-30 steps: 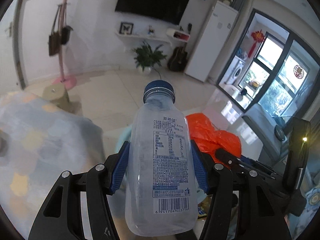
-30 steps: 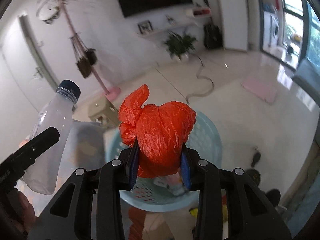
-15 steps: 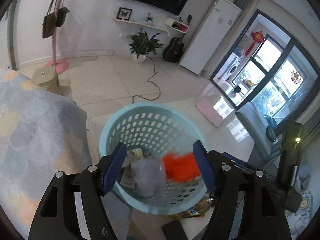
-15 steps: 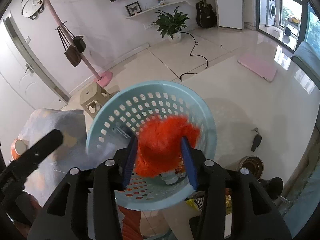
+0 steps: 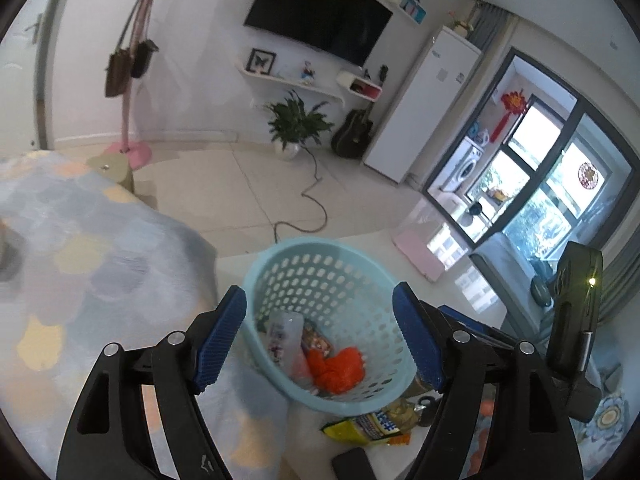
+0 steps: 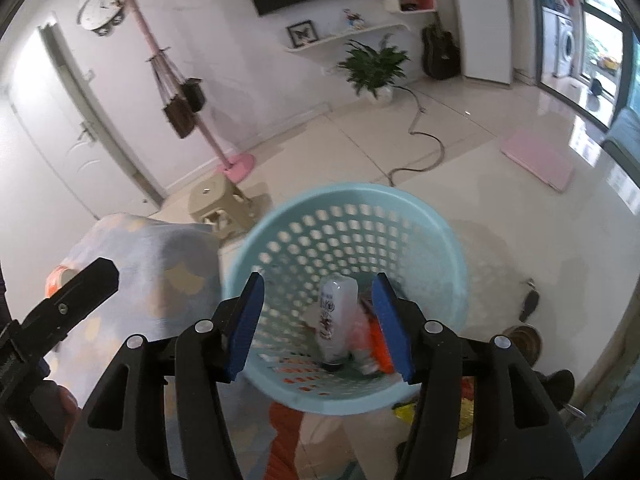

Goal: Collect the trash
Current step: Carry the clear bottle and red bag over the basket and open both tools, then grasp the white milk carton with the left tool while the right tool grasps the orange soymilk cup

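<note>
The plastic bottle and orange bag are seen lying inside the blue basket, below both tools. The left gripper and right gripper are held wide apart, empty, above the rim. Bare tiled floor is seen beyond the basket.

A white wall carries a black flat television above a curved white shelf holding a framed butterfly picture. Beneath the shelf a potted green plant stands on the pale tiled floor, with a dark guitar leaning just beside a tall white refrigerator. A dark cable snakes across the tiles. A pink coat stand with hanging brown bags stands near a beige plastic stool. Daylight enters through dark-framed glass doors, a washing machine behind them. A pink mat lies on the floor. A white door shows in the right wrist view.
</note>
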Demonstrator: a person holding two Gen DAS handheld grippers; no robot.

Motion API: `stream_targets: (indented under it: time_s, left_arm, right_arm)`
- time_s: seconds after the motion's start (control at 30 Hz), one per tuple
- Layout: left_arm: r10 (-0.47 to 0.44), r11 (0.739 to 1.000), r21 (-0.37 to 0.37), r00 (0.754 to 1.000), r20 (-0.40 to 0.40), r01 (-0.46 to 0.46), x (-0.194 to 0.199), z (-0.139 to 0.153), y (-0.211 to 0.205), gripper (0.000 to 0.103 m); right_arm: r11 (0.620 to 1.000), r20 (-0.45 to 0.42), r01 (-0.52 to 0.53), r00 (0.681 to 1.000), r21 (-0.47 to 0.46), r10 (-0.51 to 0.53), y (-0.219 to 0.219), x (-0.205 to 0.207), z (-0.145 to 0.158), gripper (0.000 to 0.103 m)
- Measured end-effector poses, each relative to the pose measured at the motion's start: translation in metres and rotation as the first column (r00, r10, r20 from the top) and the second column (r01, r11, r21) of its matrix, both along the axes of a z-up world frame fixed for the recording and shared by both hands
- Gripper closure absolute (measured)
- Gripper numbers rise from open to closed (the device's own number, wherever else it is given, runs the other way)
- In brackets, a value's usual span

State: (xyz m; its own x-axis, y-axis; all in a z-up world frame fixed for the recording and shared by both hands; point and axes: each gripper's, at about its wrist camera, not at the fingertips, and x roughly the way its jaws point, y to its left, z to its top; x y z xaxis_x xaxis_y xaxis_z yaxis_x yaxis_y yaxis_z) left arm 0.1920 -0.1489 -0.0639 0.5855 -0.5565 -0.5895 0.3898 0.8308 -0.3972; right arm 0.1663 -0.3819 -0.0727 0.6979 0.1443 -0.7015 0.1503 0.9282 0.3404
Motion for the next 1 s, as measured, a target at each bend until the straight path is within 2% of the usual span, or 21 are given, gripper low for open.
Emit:
stream_targets:
  time_s: [0.17,0.27,0.33,0.43,0.5,0.57,0.73,0.87,0.9,0.97,1.0]
  left_arm:
    - [0.114,0.993,-0.027,0.992,0.049,-0.113,-0.018,0.017,0.050,0.029]
    - [0.215,0.977,-0.026,0.973,0.081,-0.213,-0.031,0.026,0.087,0.029]
    - [0.294,0.956,-0.016,0.951,0.096,-0.294,-0.038,0.030,0.115,0.029]
    - [0.392,0.920,-0.010,0.915,0.099,-0.393,-0.047,0.032,0.151,0.029]
    - [0.459,0.886,0.021,0.882,0.110,-0.464,-0.053,0.031,0.174,0.029]
    - [0.515,0.849,0.066,0.849,0.121,-0.525,-0.057,0.029,0.191,0.029]
    - [0.647,0.736,0.168,0.754,0.110,-0.656,-0.064,0.010,0.239,0.024]
    - [0.700,0.693,0.200,0.713,0.043,-0.692,-0.067,-0.009,0.268,0.024]
    - [0.712,0.686,0.209,0.702,0.008,-0.697,-0.065,-0.014,0.274,0.024]
    - [0.694,0.711,0.198,0.718,-0.044,-0.675,-0.058,-0.019,0.279,0.024]
    - [0.694,0.710,0.207,0.718,-0.049,-0.673,-0.054,-0.020,0.280,0.024]
  right_arm:
    - [0.995,0.036,-0.093,0.995,-0.022,0.094,0.044,0.000,0.018,0.050]
    - [0.989,0.055,-0.150,0.987,-0.022,0.151,0.074,0.001,0.025,0.049]
    - [0.981,0.066,-0.193,0.979,-0.019,0.193,0.096,0.002,0.029,0.048]
    - [0.969,0.074,-0.248,0.966,-0.014,0.248,0.133,0.006,0.031,0.042]
    - [0.955,0.086,-0.295,0.952,0.001,0.294,0.158,0.009,0.031,0.041]
    - [0.945,0.098,-0.326,0.941,0.004,0.324,0.178,0.011,0.031,0.041]
    - [0.918,0.126,-0.395,0.910,-0.032,0.395,0.231,0.020,0.027,0.040]
    - [0.902,0.114,-0.428,0.894,-0.067,0.433,0.260,0.022,0.011,0.039]
    - [0.898,0.103,-0.436,0.892,-0.061,0.440,0.266,0.024,0.006,0.039]
    - [0.895,0.092,-0.444,0.890,-0.056,0.447,0.272,0.025,0.001,0.039]
    - [0.897,0.092,-0.434,0.893,-0.083,0.441,0.274,0.024,0.002,0.039]
